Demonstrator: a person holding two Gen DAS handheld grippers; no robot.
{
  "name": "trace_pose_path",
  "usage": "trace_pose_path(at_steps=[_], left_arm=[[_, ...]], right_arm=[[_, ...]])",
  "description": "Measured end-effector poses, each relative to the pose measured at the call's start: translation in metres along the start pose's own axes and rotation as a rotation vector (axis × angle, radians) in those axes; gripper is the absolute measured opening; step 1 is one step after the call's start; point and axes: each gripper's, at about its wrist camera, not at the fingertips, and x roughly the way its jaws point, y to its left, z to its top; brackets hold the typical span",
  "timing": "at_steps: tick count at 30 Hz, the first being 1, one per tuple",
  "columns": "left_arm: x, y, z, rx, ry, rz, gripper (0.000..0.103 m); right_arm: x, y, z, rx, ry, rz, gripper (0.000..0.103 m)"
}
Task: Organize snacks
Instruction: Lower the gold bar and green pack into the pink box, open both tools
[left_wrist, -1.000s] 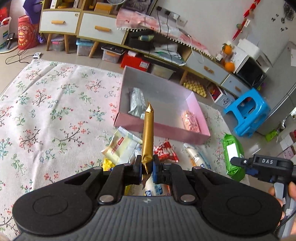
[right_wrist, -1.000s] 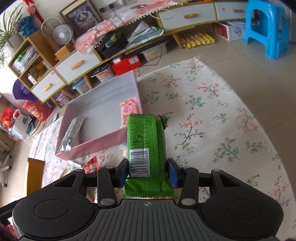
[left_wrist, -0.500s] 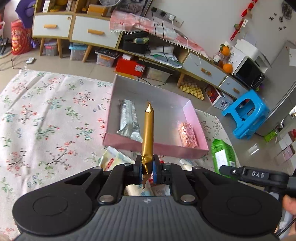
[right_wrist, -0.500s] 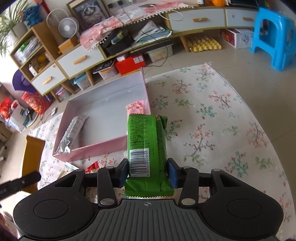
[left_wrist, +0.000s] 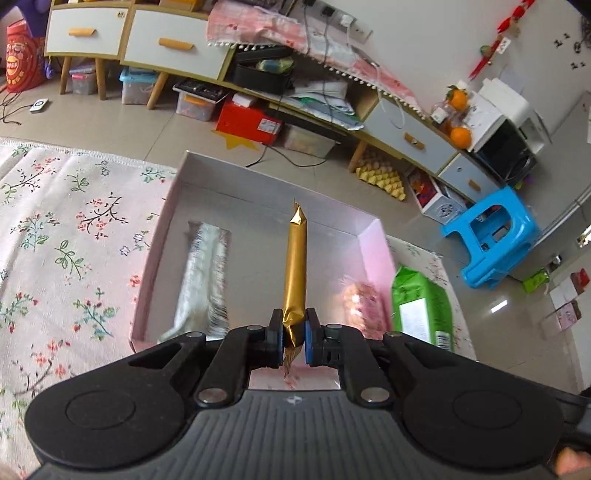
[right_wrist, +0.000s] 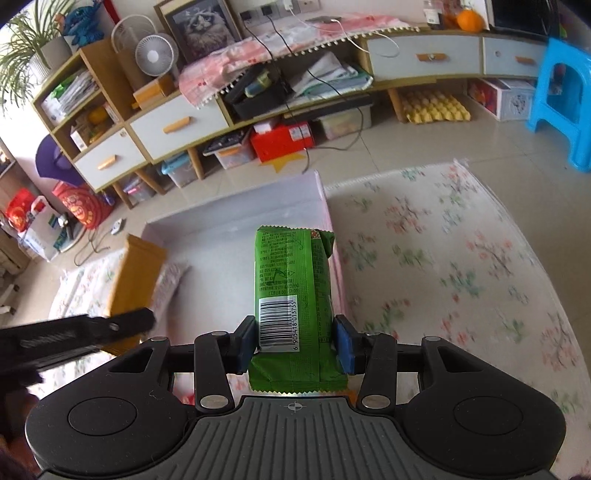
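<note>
Now carried over the pink box (left_wrist: 373, 254): left gripper (left_wrist: 293, 341) pinching gold stick (left_wrist: 294, 273), right gripper (right_wrist: 295, 347) clamping green packet (right_wrist: 291, 291); next, lower and release inside.

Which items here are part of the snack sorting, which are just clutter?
Job:
left gripper shut on gold stick
right gripper shut on green pack
pink box
silver pack, pink pack inside it

Clutter:
blue stool
red carton
fan
oranges
</note>
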Motion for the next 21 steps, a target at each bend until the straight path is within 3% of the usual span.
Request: trace_pose_path(at_steps=[5, 11, 15, 17, 19, 21], left_arm=[[0.011, 0.009, 0.001, 0.009, 0.032, 0.056, 0.010], [0.010, 0.012, 0.002, 0.033, 0.022, 0.114, 0.010], [0.008, 0.012, 0.001, 0.039, 0.031, 0.107, 0.011], [0.003, 0.010, 0.003, 0.058, 0.012, 0.096, 0.020], [-0.006, 0.009, 0.004, 0.068, -0.014, 0.091, 0.024], [-0.012, 0.008, 0.005, 0.065, -0.028, 0.086, 0.024]], right_arm=[[0.021, 0.010, 0.006, 0.016, 0.019, 0.011, 0.043], [0.037, 0.019, 0.014, 0.047, -0.033, 0.021, 0.043], [0.042, 0.023, 0.011, 0.033, -0.062, 0.026, 0.045], [0.037, 0.024, 0.011, 0.018, -0.086, 0.030, 0.046], [0.031, 0.022, 0.014, 0.031, -0.103, 0.033, 0.054], [0.026, 0.016, 0.017, 0.057, -0.109, 0.028, 0.054]])
